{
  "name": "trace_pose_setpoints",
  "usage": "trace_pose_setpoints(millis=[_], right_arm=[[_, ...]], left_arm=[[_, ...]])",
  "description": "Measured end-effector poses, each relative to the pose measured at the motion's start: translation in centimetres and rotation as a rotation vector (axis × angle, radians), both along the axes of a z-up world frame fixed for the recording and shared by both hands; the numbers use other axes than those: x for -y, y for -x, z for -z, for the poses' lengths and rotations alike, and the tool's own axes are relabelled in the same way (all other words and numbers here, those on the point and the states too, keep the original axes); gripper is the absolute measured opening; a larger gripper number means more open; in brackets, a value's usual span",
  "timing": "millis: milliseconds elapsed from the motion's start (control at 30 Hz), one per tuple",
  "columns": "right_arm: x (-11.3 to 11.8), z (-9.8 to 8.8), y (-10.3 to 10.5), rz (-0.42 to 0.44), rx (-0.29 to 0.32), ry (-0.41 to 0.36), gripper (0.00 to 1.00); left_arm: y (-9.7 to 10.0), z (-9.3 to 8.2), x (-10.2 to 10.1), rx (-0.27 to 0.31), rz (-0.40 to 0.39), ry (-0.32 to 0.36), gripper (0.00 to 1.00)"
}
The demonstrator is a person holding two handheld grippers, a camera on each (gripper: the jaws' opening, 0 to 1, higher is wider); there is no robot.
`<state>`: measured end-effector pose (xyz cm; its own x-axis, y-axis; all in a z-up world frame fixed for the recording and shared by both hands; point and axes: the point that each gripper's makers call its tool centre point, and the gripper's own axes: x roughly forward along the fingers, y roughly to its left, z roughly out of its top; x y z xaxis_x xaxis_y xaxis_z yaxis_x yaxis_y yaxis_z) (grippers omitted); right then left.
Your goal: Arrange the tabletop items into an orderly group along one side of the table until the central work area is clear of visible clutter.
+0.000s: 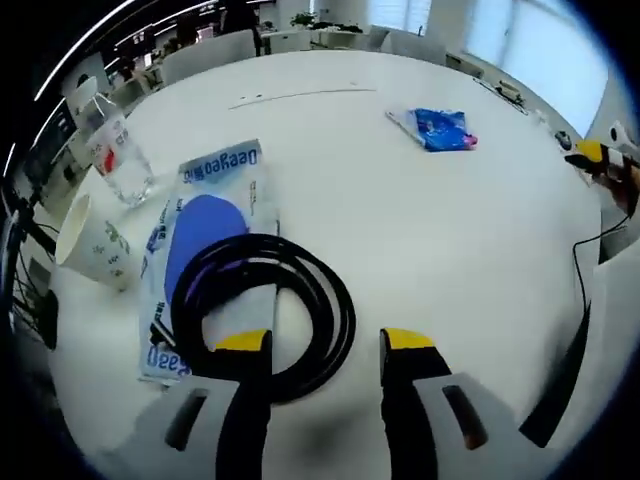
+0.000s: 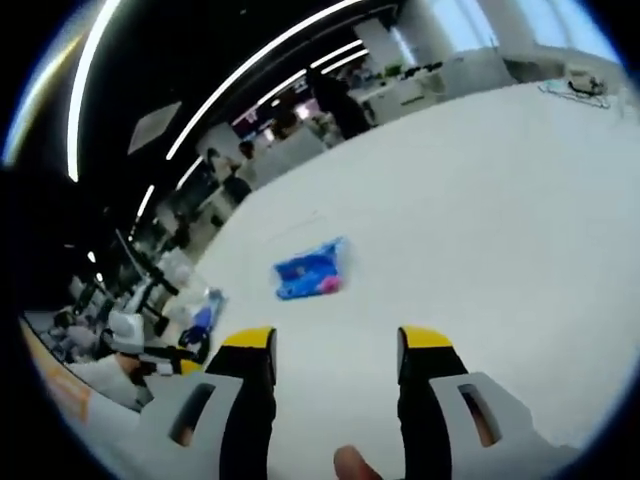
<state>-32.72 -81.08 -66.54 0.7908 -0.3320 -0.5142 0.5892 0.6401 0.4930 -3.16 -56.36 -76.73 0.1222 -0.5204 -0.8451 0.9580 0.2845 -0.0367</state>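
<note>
My left gripper [image 1: 325, 345] is open, low over the white table [image 1: 430, 240]. Its left jaw tip lies over the near edge of a coiled black cable [image 1: 335, 310]. The coil rests partly on a clear packet with a blue item and blue lettering [image 1: 205, 215]. Left of that, a paper cup [image 1: 95, 245] lies on its side beside a clear plastic bottle [image 1: 115, 150]. A blue snack packet [image 1: 435, 128] lies farther across the table. My right gripper [image 2: 337, 345] is open above bare table, with the blue snack packet [image 2: 310, 270] ahead of its jaws.
A thin pale strip [image 1: 300, 97] lies near the far edge of the table. The other gripper [image 1: 600, 155] enters at the right edge, trailing a black wire [image 1: 585, 250]. Chairs and desks [image 2: 300, 140] stand beyond the table. A fingertip [image 2: 355, 462] shows between the right jaws.
</note>
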Motion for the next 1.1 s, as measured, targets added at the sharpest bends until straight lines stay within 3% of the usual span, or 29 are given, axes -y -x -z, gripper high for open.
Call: trace_pose_setpoints(millis=[33, 67, 100, 167, 433, 600, 700, 767, 1000, 1100], right_arm=[[0.0, 0.0, -0.1, -0.004, 0.001, -0.002, 0.46], [-0.1, 0.0, -0.1, -0.003, 0.004, -0.005, 0.46], [-0.1, -0.1, -0.2, -0.002, 0.009, -0.009, 0.46], [0.0, -0.1, -0.3, -0.004, 0.010, -0.008, 0.46], [0.0, -0.2, 0.1, -0.001, 0.012, 0.001, 0.44], [-0.1, -0.1, 0.2, 0.001, 0.014, -0.003, 0.43], [-0.1, -0.3, -0.3, -0.008, 0.018, -0.001, 0.43], [-0.3, -0.4, -0.7, -0.020, 0.022, 0.002, 0.43], [-1.6, -0.6, -2.5, -0.079, 0.042, -0.019, 0.43], [-3.1, -1.2, -4.0, -0.122, 0.092, -0.064, 0.43]], left_arm=[[0.4, 0.3, 0.0, -0.030, 0.007, -0.002, 0.29], [0.3, 0.5, 0.0, -0.015, 0.016, -0.011, 0.25], [-0.7, 0.5, 0.2, 0.064, 0.077, -0.016, 0.21], [0.1, 0.5, 0.1, 0.026, 0.086, -0.027, 0.15], [0.4, -0.4, 0.5, 0.028, 0.052, -0.005, 0.06], [0.9, -2.7, 1.2, 0.005, 0.007, 0.073, 0.04], [1.8, -5.7, 2.9, -0.082, -0.048, 0.223, 0.02], [2.9, -7.5, 3.3, -0.132, -0.072, 0.269, 0.02], [4.9, -9.9, 4.6, -0.081, 0.026, 0.319, 0.02], [6.0, -11.0, 5.5, -0.087, 0.052, 0.344, 0.02]])
